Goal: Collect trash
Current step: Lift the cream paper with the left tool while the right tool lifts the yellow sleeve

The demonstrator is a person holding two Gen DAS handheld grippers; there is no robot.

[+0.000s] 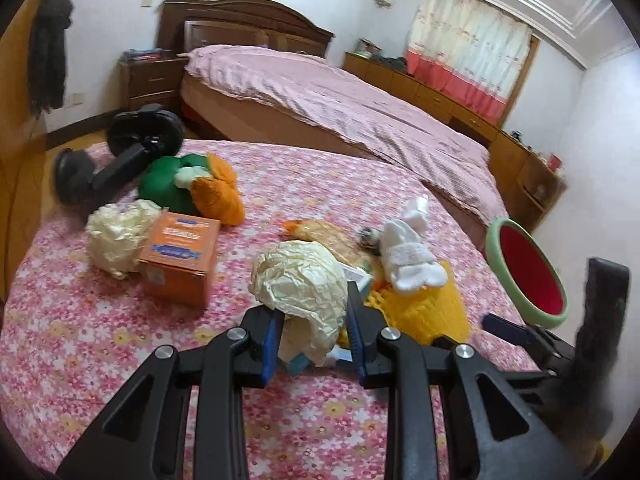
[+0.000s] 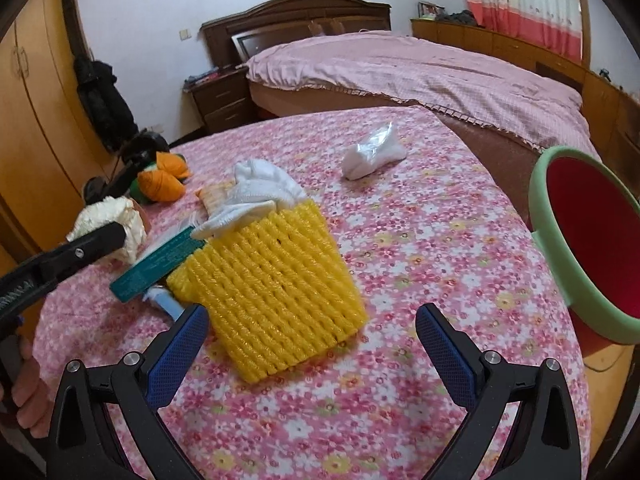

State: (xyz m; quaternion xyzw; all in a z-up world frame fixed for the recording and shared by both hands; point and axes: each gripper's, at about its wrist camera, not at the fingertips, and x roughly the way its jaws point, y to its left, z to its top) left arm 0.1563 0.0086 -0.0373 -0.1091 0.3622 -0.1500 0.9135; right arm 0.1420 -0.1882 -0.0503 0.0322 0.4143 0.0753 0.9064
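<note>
My left gripper (image 1: 314,330) is shut on a crumpled cream paper ball (image 1: 304,280), held just above the pink floral table (image 1: 120,360); it also shows in the right wrist view (image 2: 116,220). A second cream paper ball (image 1: 116,236) lies by an orange box (image 1: 180,260). A yellow foam net (image 2: 272,292) lies in front of my right gripper (image 2: 312,344), which is open and empty. A red bin with a green rim (image 2: 588,240) stands at the table's right edge. A white plastic wad (image 2: 374,156) lies farther back.
A white sock (image 2: 256,196), a teal box (image 2: 160,260) and a tube lie beside the net. A green and orange plush (image 1: 192,188) and a black device (image 1: 132,148) sit at the table's far left. A bed (image 1: 340,96) stands behind.
</note>
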